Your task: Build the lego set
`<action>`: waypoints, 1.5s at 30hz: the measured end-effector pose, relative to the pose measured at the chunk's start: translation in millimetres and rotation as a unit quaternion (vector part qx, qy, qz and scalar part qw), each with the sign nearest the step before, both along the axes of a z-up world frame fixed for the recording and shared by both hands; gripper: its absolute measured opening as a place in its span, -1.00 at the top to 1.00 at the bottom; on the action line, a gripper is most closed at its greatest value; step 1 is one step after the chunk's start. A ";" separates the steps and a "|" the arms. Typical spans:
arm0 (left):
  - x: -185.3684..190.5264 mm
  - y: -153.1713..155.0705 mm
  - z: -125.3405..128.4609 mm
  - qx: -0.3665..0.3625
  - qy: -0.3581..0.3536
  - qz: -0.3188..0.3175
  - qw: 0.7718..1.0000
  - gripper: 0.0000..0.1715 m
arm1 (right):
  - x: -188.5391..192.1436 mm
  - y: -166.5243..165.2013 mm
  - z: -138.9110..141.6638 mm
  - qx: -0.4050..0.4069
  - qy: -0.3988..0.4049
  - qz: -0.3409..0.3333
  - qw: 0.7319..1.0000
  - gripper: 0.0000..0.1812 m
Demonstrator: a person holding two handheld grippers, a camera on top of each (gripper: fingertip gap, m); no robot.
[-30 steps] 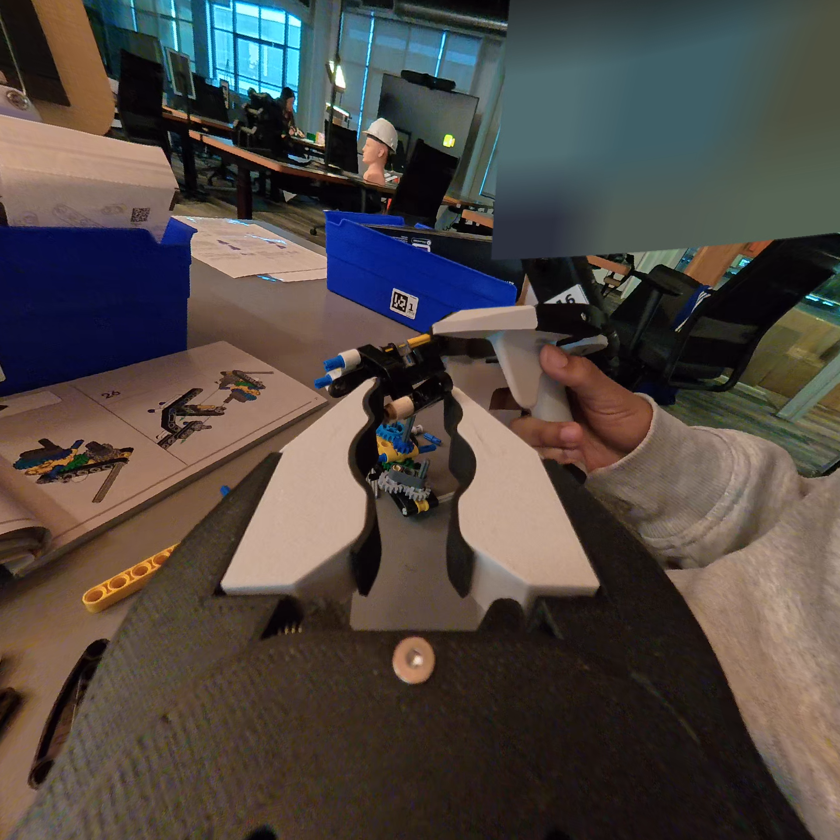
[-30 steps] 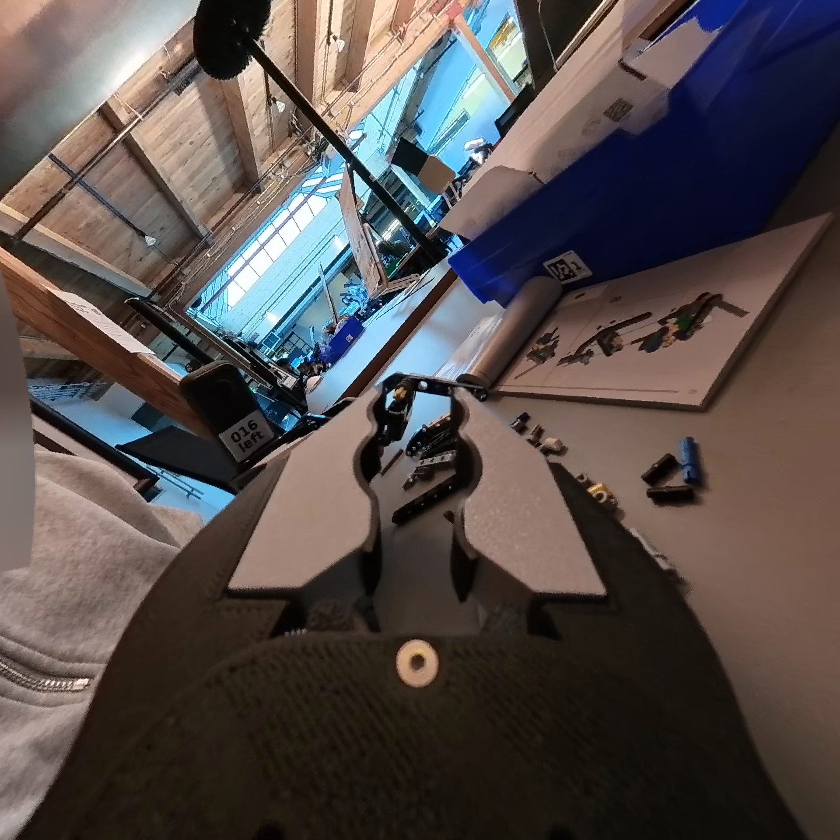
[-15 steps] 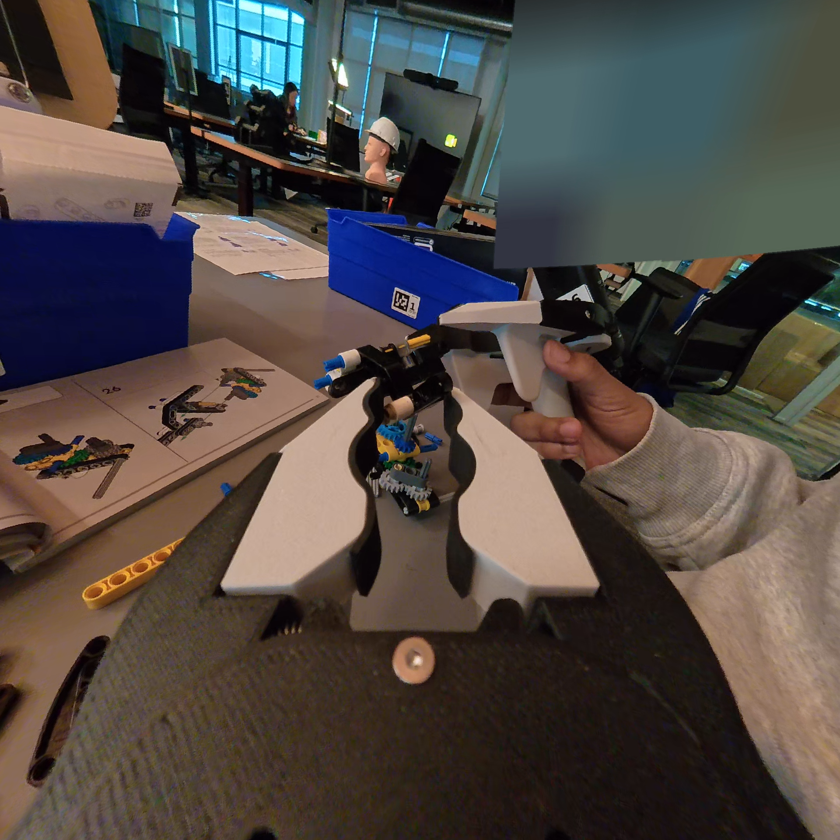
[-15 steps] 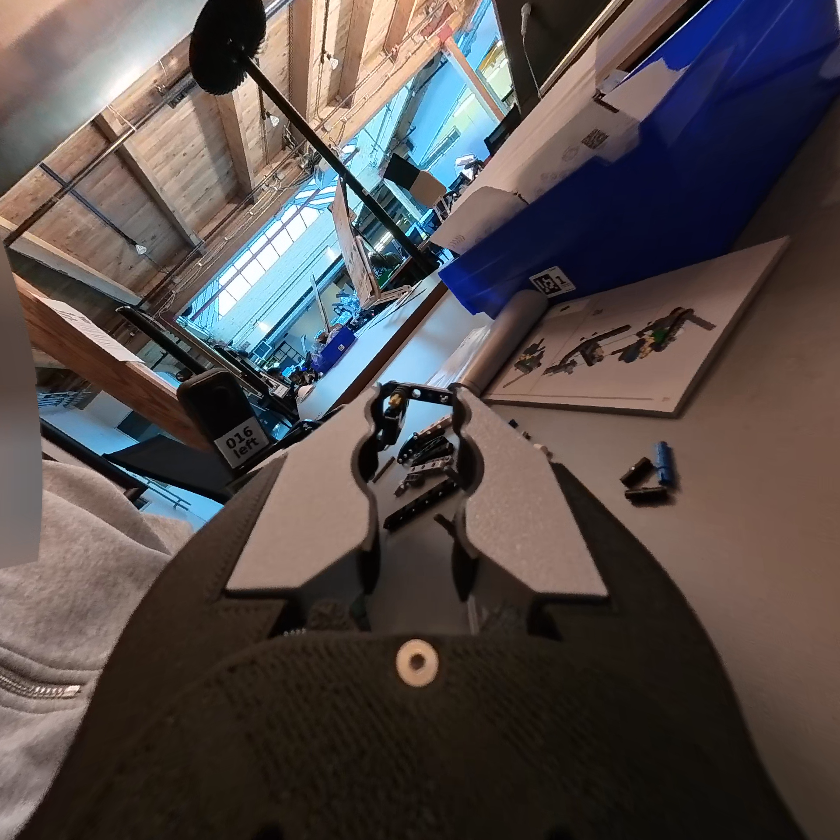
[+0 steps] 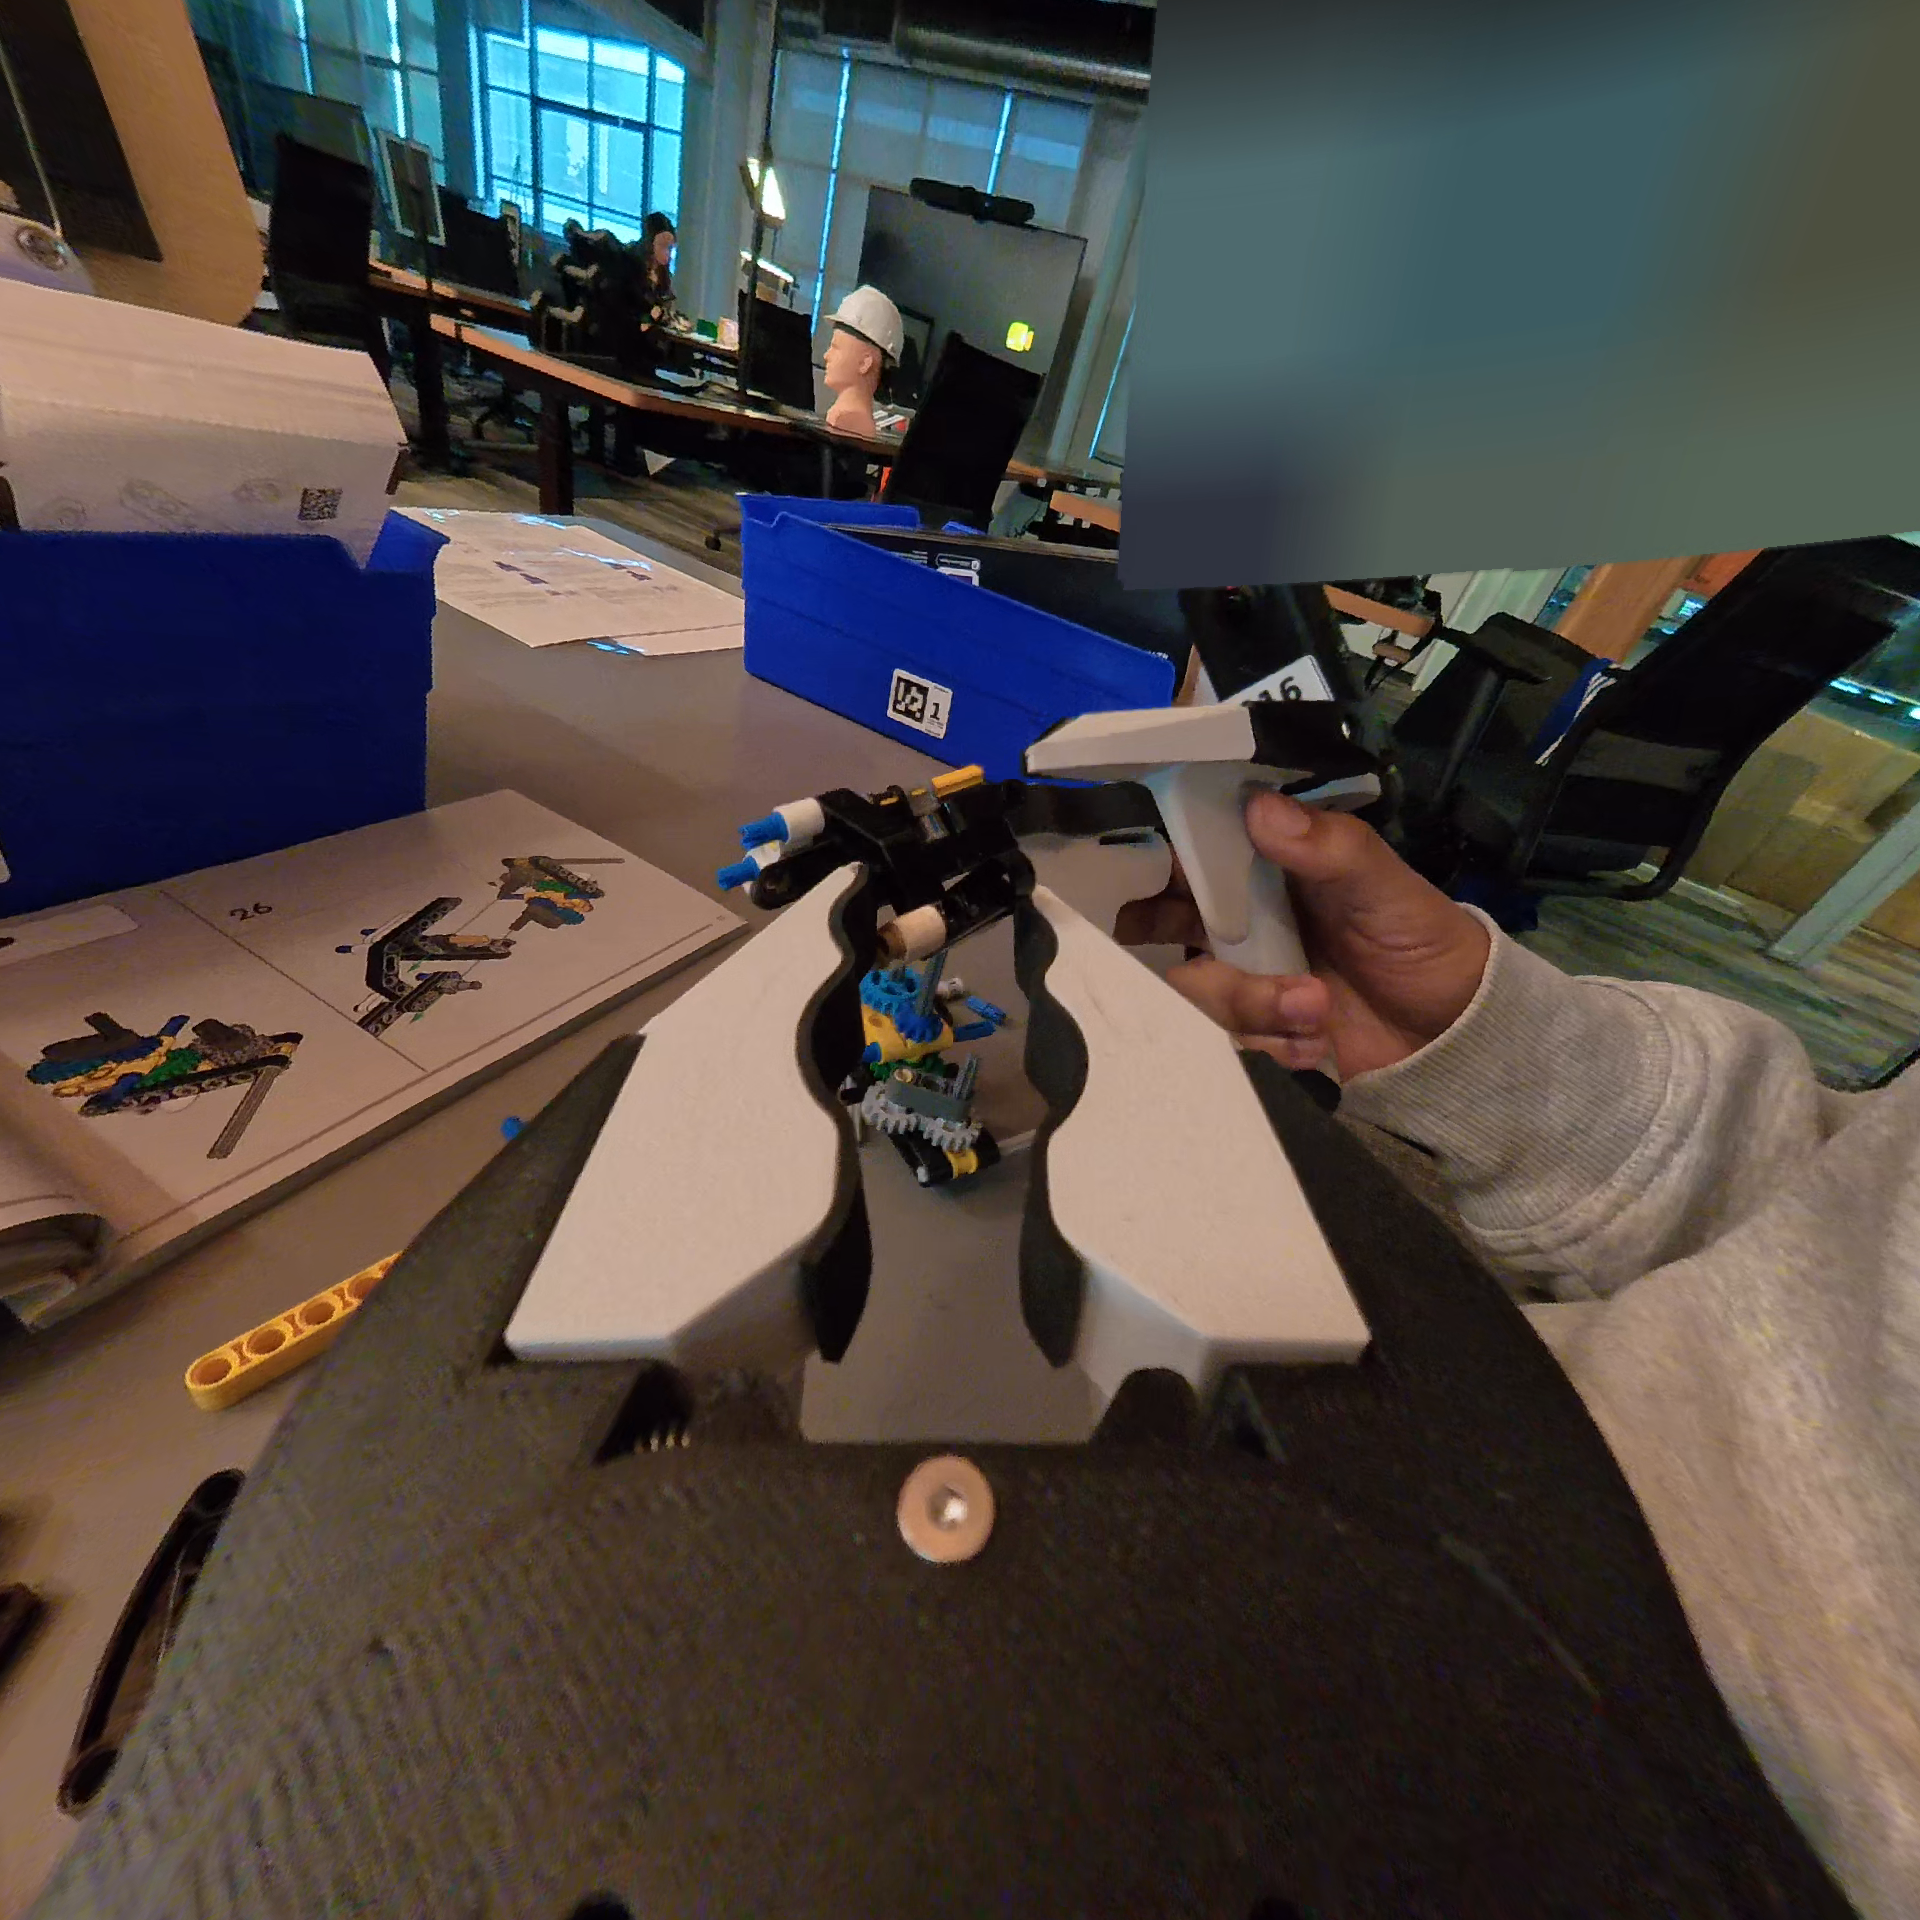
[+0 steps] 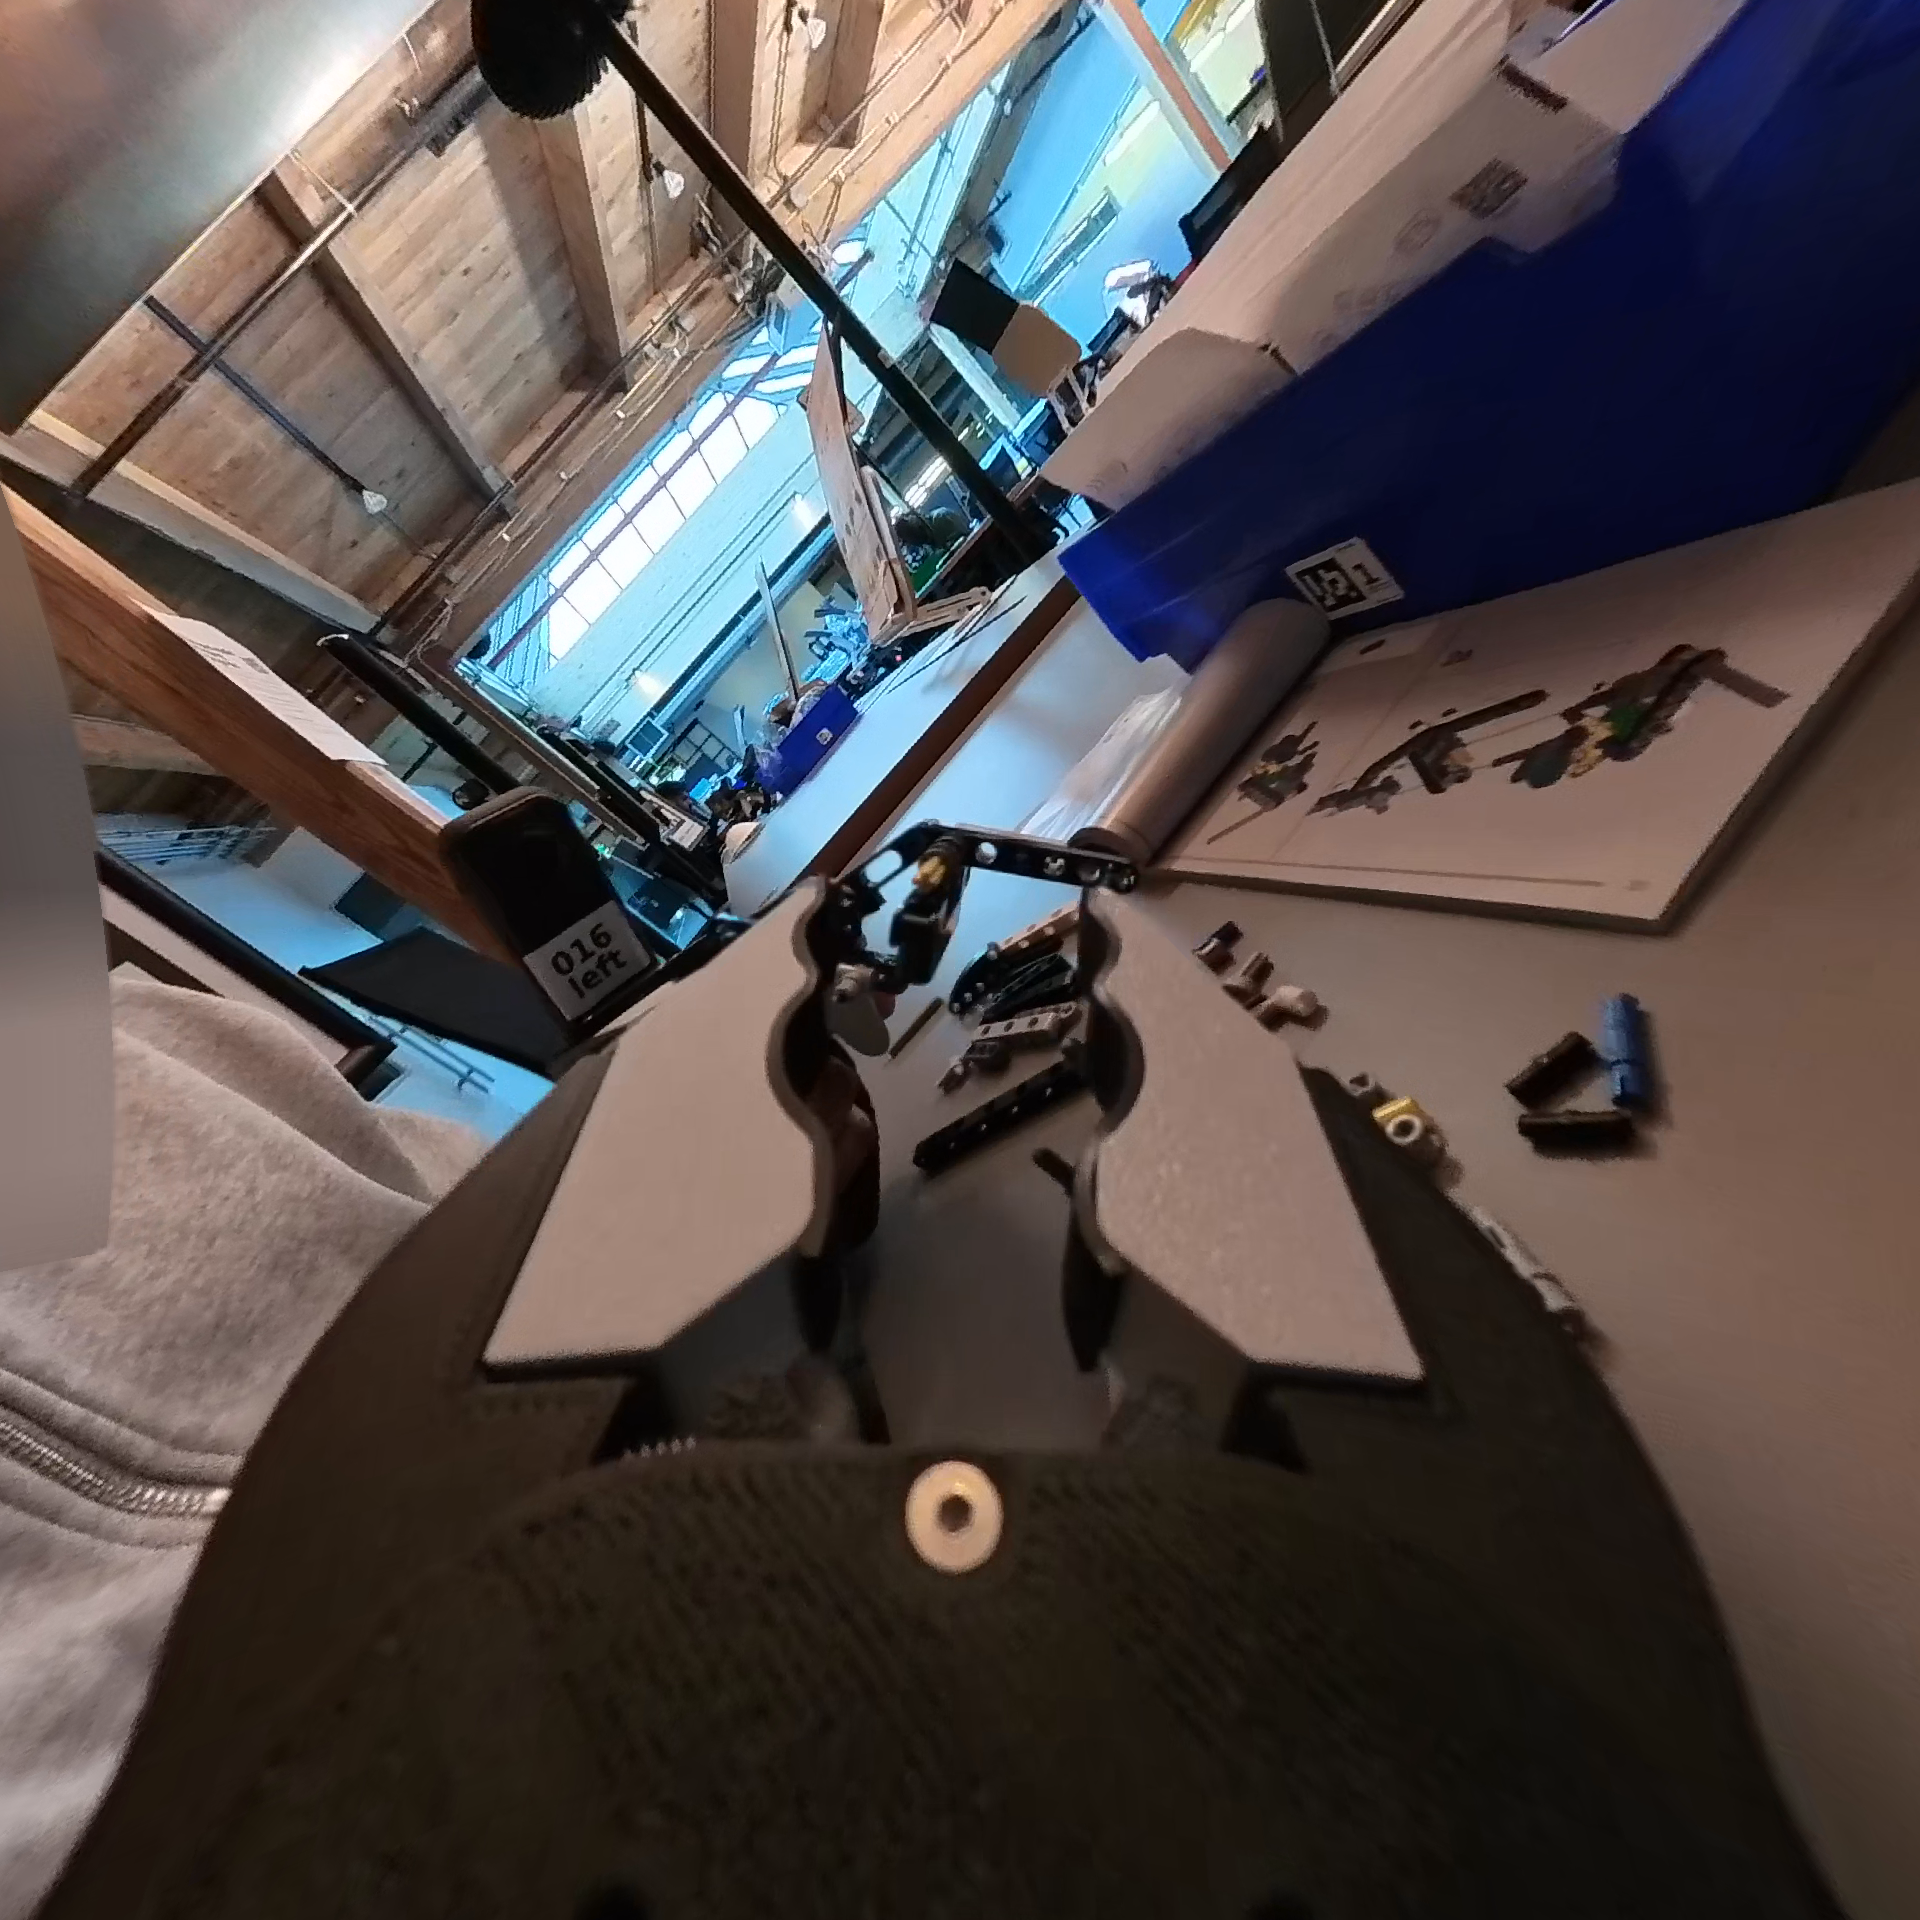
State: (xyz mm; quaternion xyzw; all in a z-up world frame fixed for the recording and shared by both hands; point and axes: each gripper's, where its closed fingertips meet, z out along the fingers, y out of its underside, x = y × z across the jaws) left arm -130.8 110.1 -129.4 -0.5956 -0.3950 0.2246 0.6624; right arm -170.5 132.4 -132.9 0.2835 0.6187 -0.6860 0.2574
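My left gripper [image 5: 932,883] is shut on a black lego assembly [image 5: 883,831] with blue and white pins, held above the table. The assembly also shows in the right wrist view [image 6: 1023,860], where its long black beam crosses between my fingertips. My right gripper [image 6: 951,909] is open around that end of the assembly. In the left wrist view, a hand holds the right gripper [image 5: 1132,743] at the assembly's right end. A small gear model [image 5: 925,1091] in blue, yellow and grey stands on the table under the assembly.
An open instruction booklet [image 5: 312,987] lies left of the model. A yellow beam [image 5: 281,1340] lies near it. Blue bins [image 5: 208,707] [image 5: 935,644] stand behind. Loose black beams [image 6: 997,1117] and small black and blue pins [image 6: 1579,1081] are scattered on the grey table. There is about 5 cm between the tips of the two grippers.
My right gripper's jaws have spread apart from the narrow grip they had on the assembly's end. My left gripper still holds the assembly in the same place.
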 end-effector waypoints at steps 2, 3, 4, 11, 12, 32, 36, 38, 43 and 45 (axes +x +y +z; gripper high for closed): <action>1.0 1.3 1.0 0.000 0.004 -0.004 1.000 0.72 | 3.5 -2.2 -1.4 0.005 -0.002 0.010 1.000 0.51; 1.6 2.2 1.4 0.000 0.005 -0.006 1.000 0.72 | 6.5 -3.3 -2.0 0.007 -0.004 0.020 1.000 0.53; 2.3 3.3 1.8 0.000 0.007 -0.010 1.000 0.72 | 10.6 -4.8 -2.9 0.009 -0.006 0.034 0.999 0.56; 5.9 10.9 2.1 -0.012 0.017 -0.027 0.999 0.72 | 23.7 -9.7 -3.6 0.018 0.010 0.065 0.998 0.89; 5.9 11.8 1.9 -0.012 0.016 -0.028 0.999 0.72 | 22.9 -9.3 -3.6 0.021 0.015 0.062 0.998 0.90; -10.7 -10.4 -17.3 0.097 -0.112 -0.034 0.988 0.60 | 6.8 -12.4 -3.5 0.190 0.338 -0.129 0.913 0.94; -11.5 -8.8 -21.2 0.077 -0.116 -0.026 0.990 0.70 | 17.1 -21.7 -4.5 0.199 0.352 -0.123 0.906 0.94; -12.1 -9.3 -23.9 0.065 -0.119 -0.022 0.991 0.76 | 21.5 -25.5 -5.0 0.205 0.365 -0.123 0.900 0.94; -13.3 -14.2 -24.1 0.051 -0.111 -0.008 0.993 0.85 | 28.5 -31.5 -6.9 0.223 0.397 -0.127 0.881 0.94; -13.3 -15.3 -23.4 0.046 -0.106 -0.006 0.993 0.90 | 29.6 -32.4 -7.2 0.226 0.403 -0.126 0.878 0.93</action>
